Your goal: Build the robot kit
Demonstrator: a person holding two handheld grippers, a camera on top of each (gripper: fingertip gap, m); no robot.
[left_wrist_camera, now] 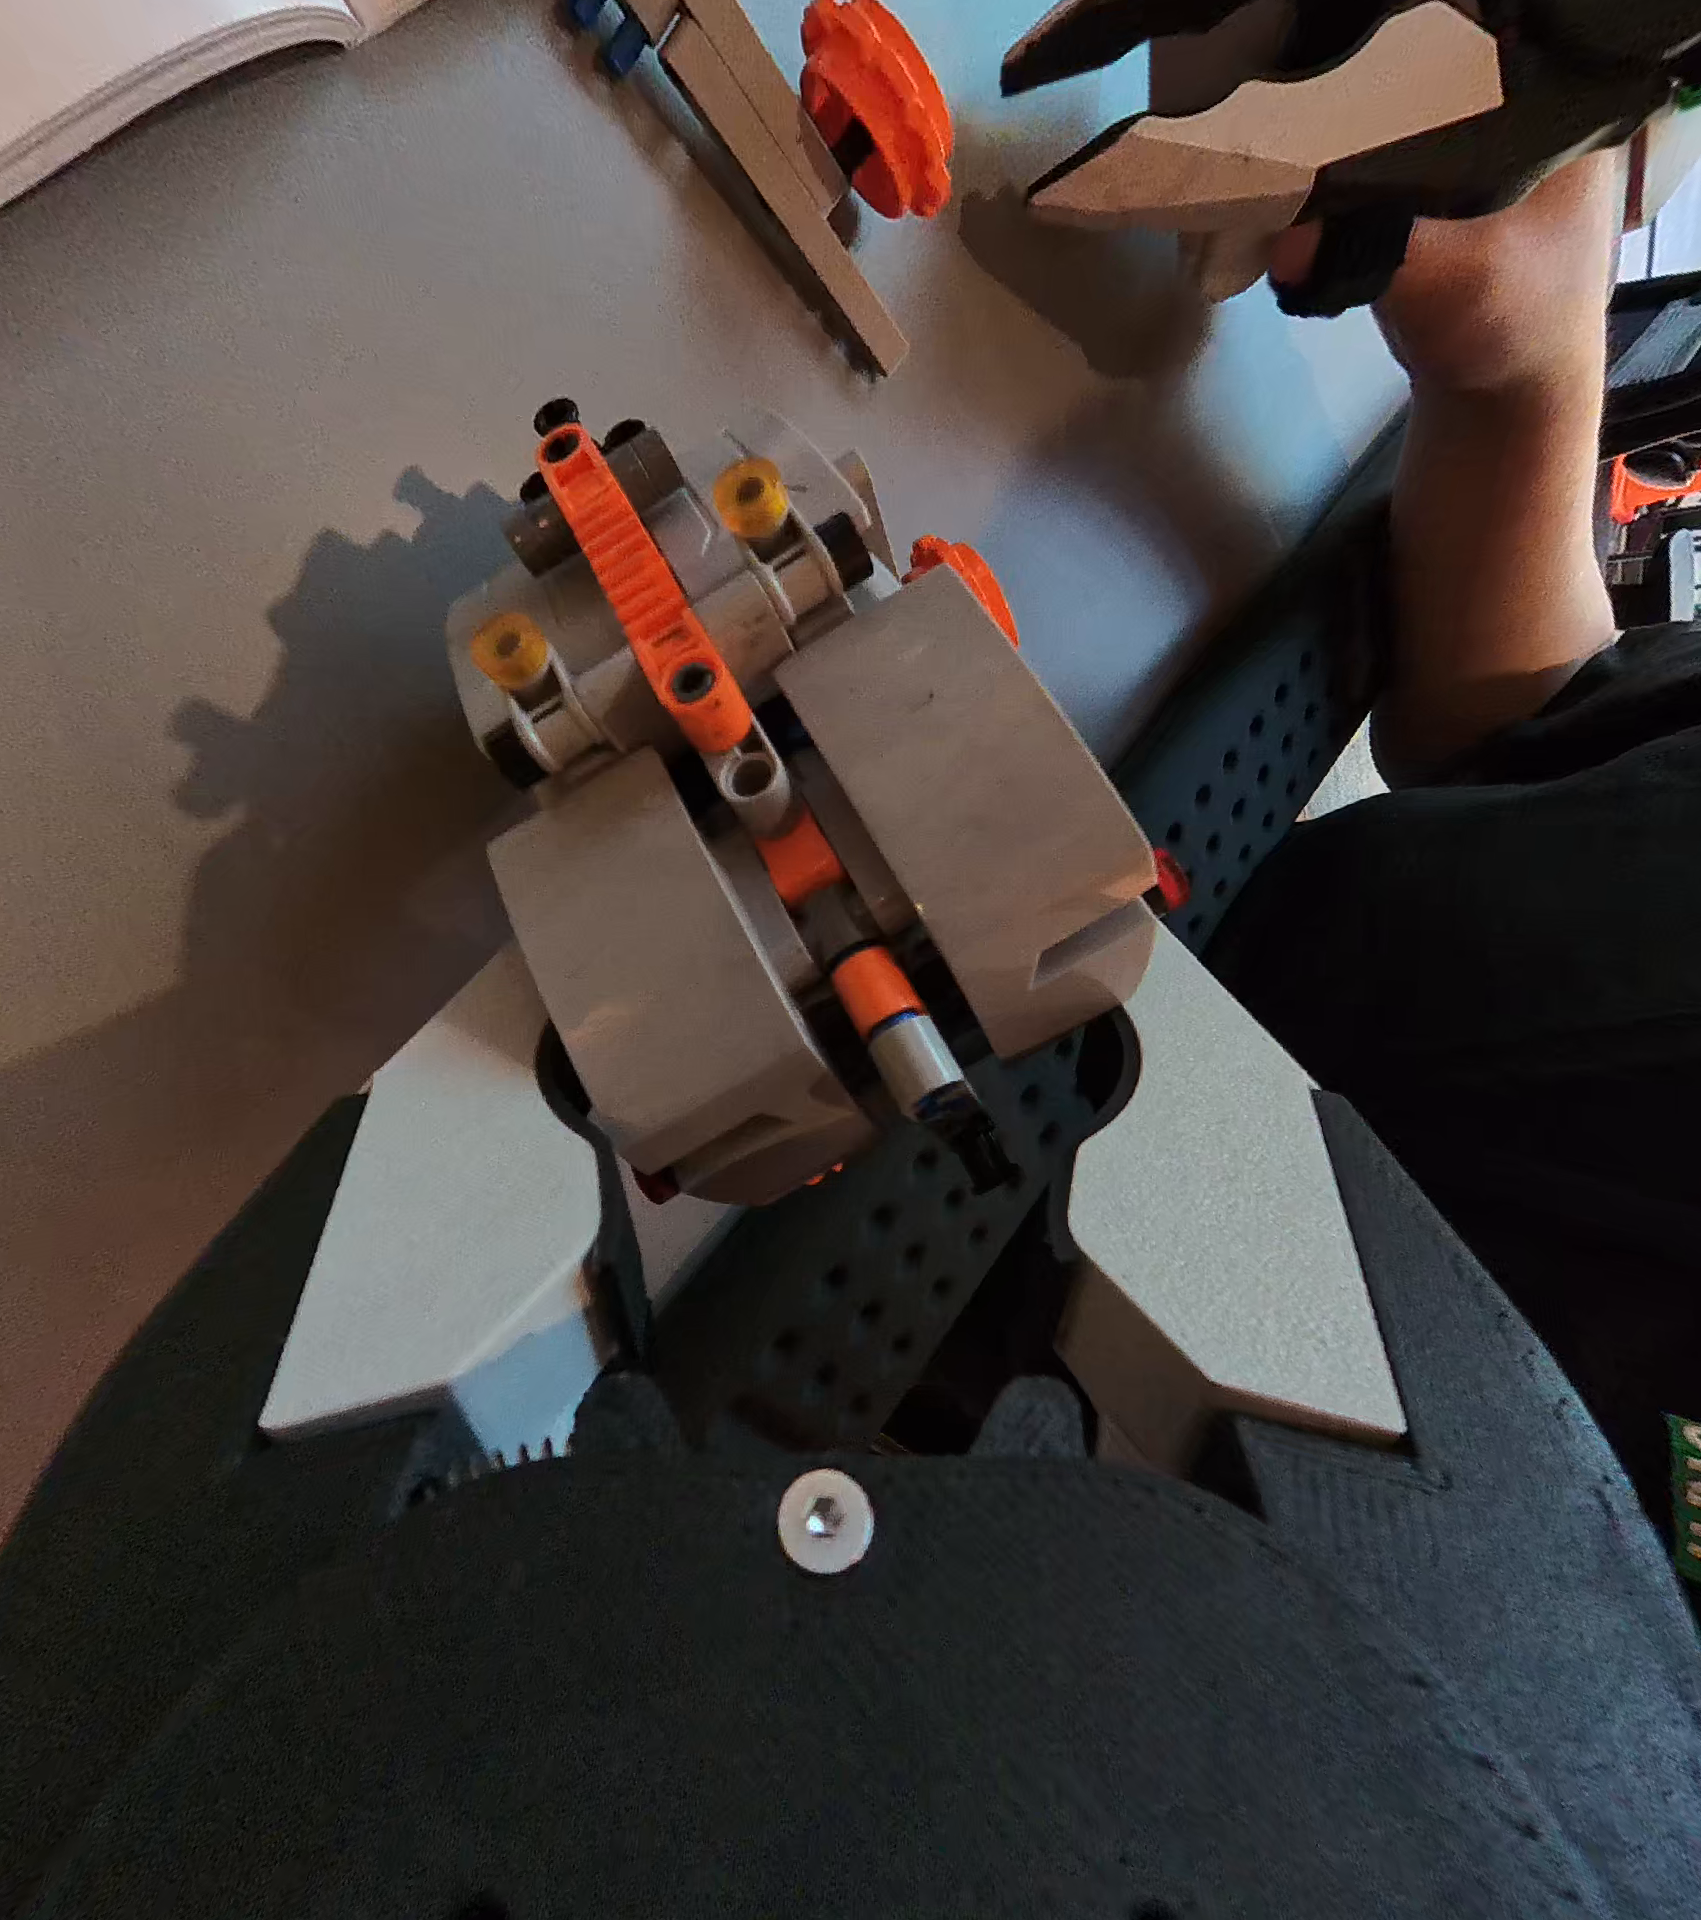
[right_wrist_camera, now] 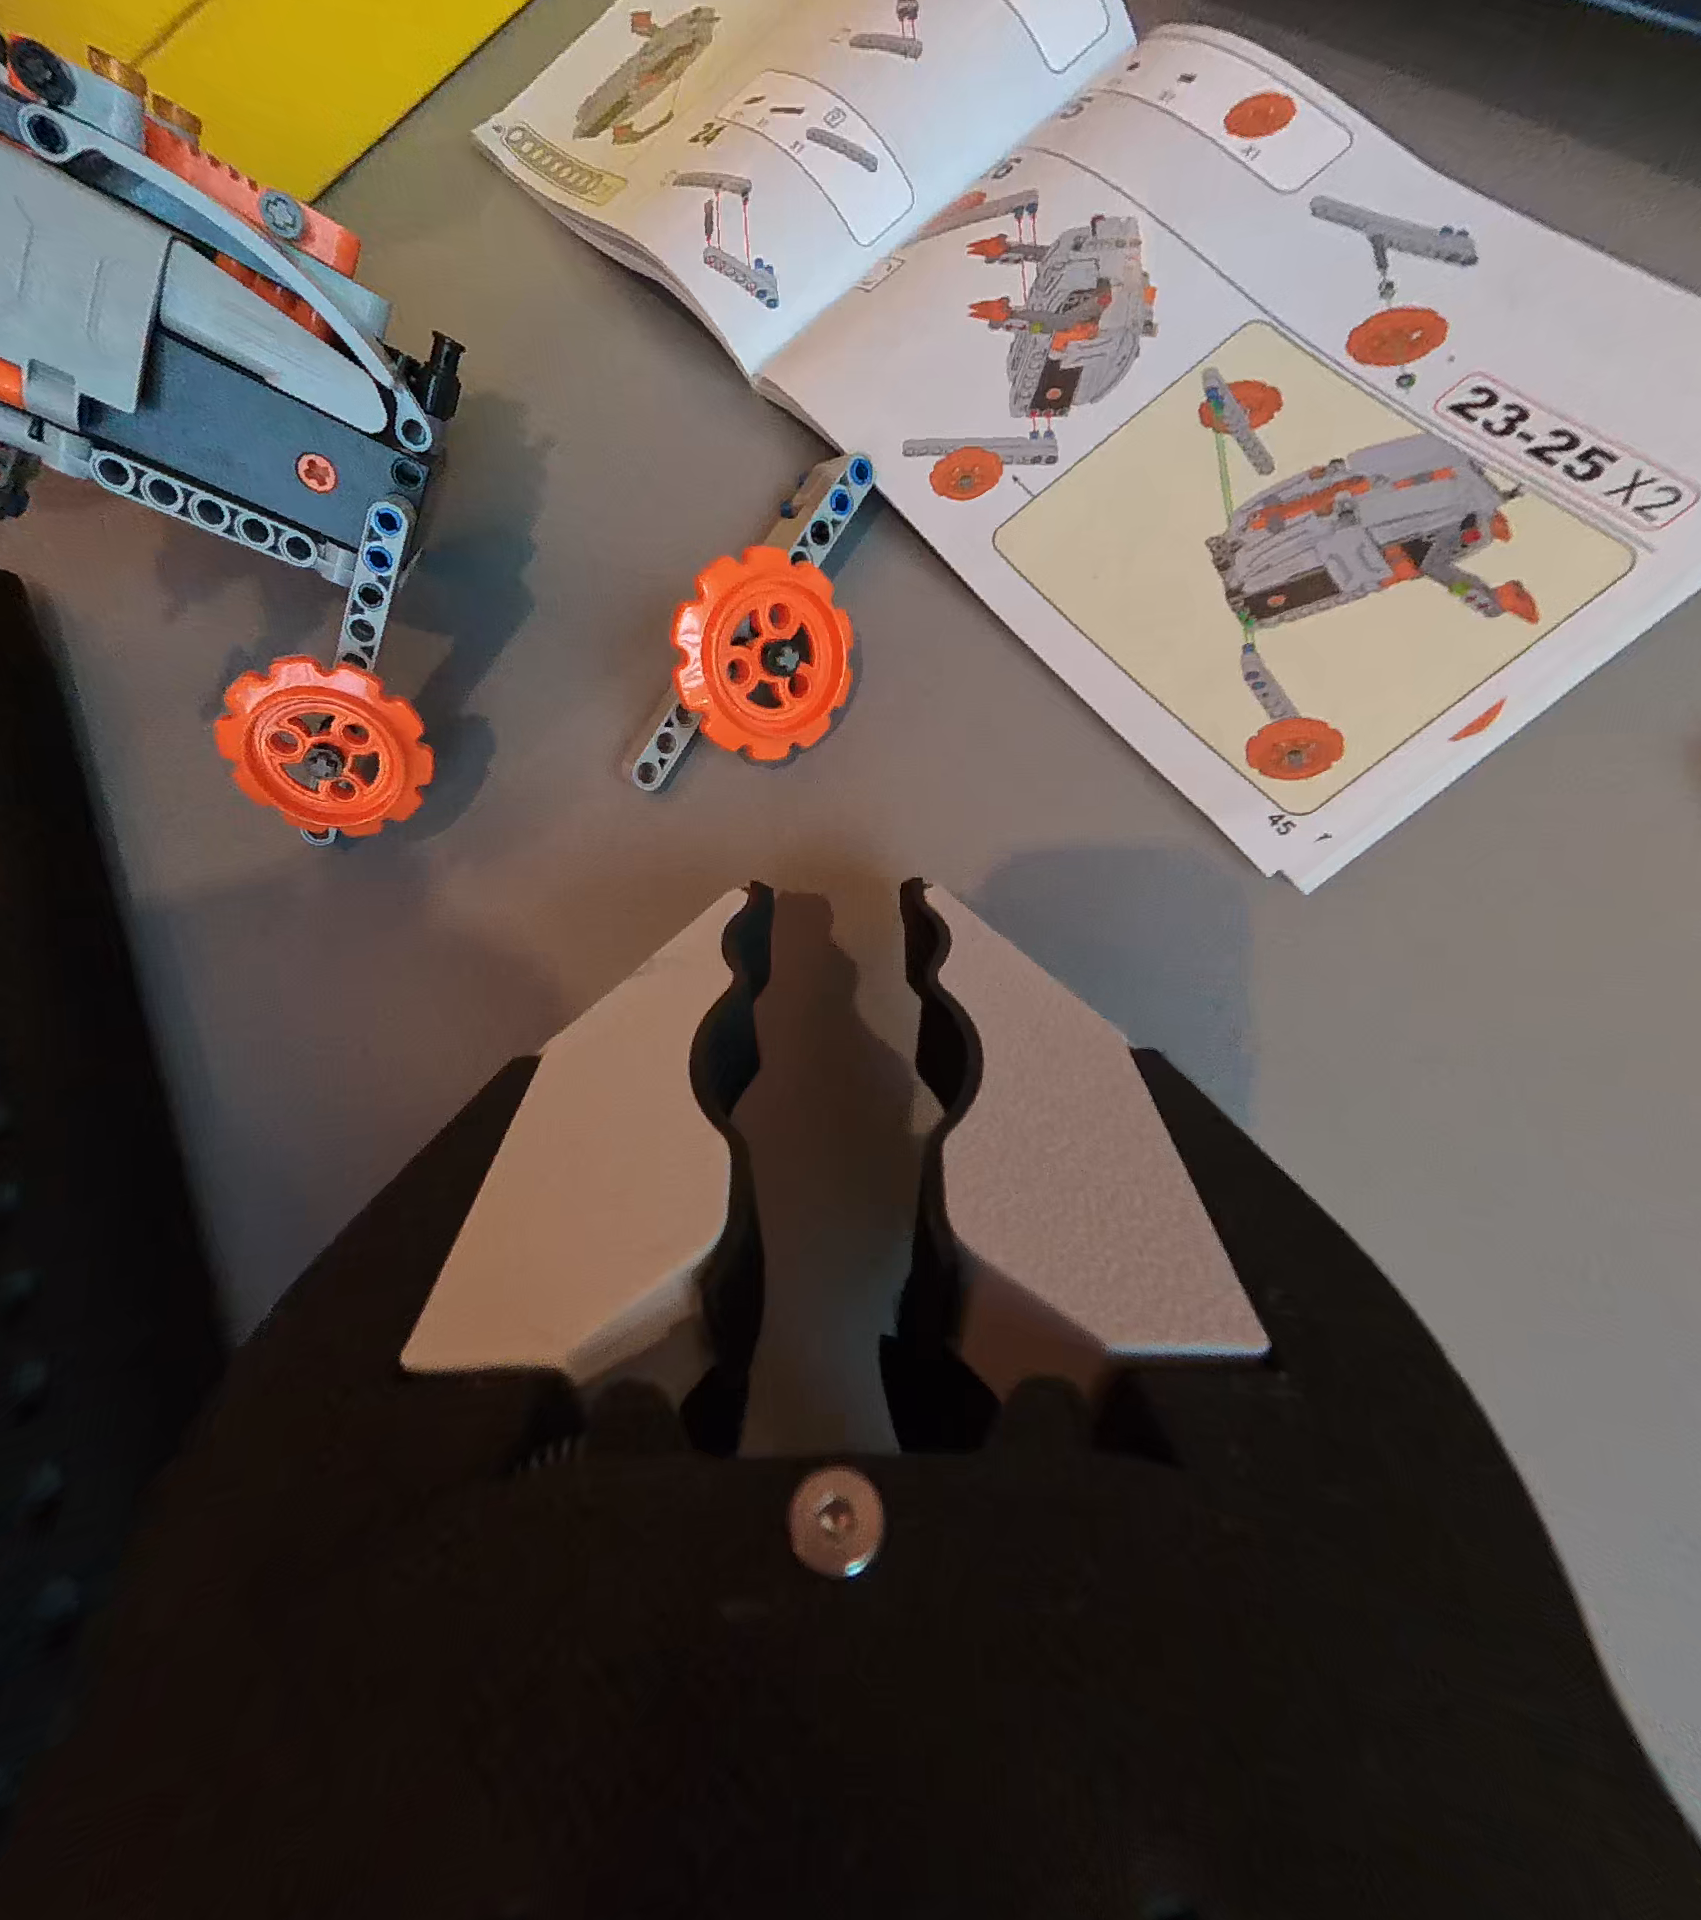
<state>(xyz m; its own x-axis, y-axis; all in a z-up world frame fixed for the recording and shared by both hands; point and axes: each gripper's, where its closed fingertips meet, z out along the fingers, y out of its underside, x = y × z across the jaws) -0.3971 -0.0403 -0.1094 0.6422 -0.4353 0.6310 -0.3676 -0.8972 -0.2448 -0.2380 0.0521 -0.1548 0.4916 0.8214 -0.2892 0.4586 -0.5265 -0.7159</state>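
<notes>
My left gripper [left_wrist_camera: 835, 987] is shut on the rear of a grey and orange brick model [left_wrist_camera: 773, 727] and holds it tilted at the table's edge. The model [right_wrist_camera: 150, 343] also shows at the upper left of the right wrist view, with a beam leg ending in an orange wheel [right_wrist_camera: 321, 743]. My right gripper [right_wrist_camera: 835, 894] is open and empty just above the table. A loose grey beam with an orange wheel [right_wrist_camera: 763, 649] lies a short way ahead of its tips. That loose piece [left_wrist_camera: 825, 156] and the right gripper [left_wrist_camera: 1085, 135] also show at the top of the left wrist view.
An open instruction booklet [right_wrist_camera: 1137, 364] lies at the right, its edge [left_wrist_camera: 46, 104] showing at top left in the left wrist view. A yellow sheet [right_wrist_camera: 285, 62] lies behind the model. A dark perforated surface [left_wrist_camera: 1241, 748] runs along the table edge. A person's arm [left_wrist_camera: 1490, 468] is at right. The gap from one gripper's tips to the other's is roughly 20 cm.
</notes>
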